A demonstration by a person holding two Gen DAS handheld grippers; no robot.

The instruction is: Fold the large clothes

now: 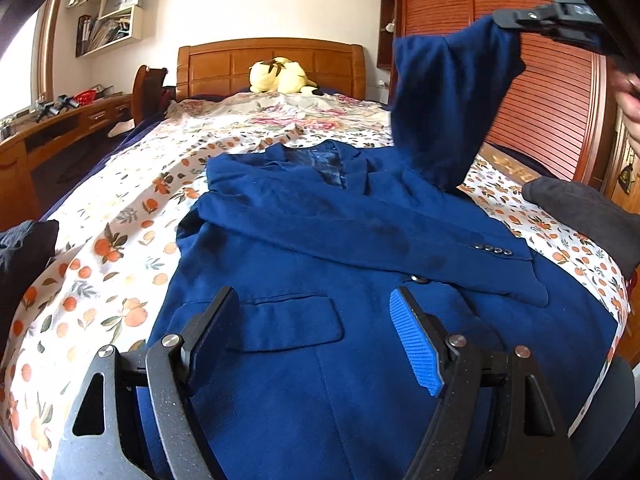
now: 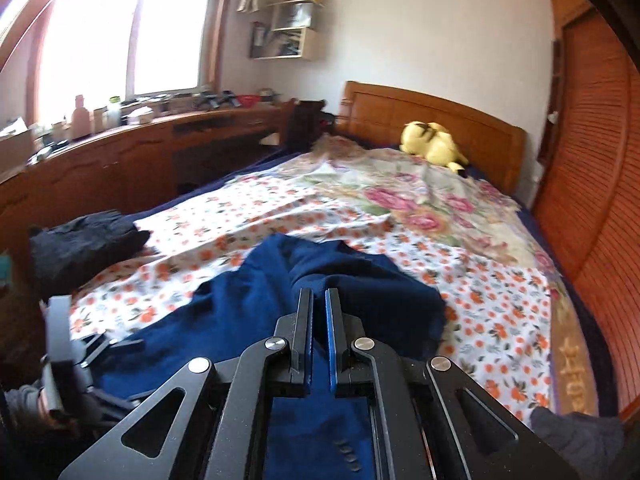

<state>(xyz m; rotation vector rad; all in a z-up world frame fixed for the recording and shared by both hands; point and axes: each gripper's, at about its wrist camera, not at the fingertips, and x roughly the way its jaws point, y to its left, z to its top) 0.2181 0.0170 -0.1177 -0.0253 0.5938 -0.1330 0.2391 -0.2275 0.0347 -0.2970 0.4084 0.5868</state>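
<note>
While the blue blazer (image 1: 328, 248) lies front-up on the floral bedspread (image 1: 132, 216), collar toward the headboard (image 1: 272, 66) and hem toward the foot edge, one sleeve is raised clear of it. The right gripper (image 2: 319, 300) is clamped on that sleeve (image 1: 448, 104) near its cuff end; the cloth hangs from the fingers down to the shoulder on the wardrobe side of the bed. The other sleeve (image 1: 400, 236) lies already folded diagonally across the chest, buttoned cuff toward the wardrobe-side edge. The left gripper (image 1: 316, 344) hovers over the lower front near the flap pocket (image 1: 292, 320), fingers spread and grasping nothing. The garment's long axis runs headboard to foot; the raised sleeve would most likely be carried across toward the window-side edge, where bare bedspread gives room. Dark folded clothes (image 1: 584, 216) sit near the wardrobe-side edge, apparently clear of the blazer, though lens distortion makes this uncertain.
</note>
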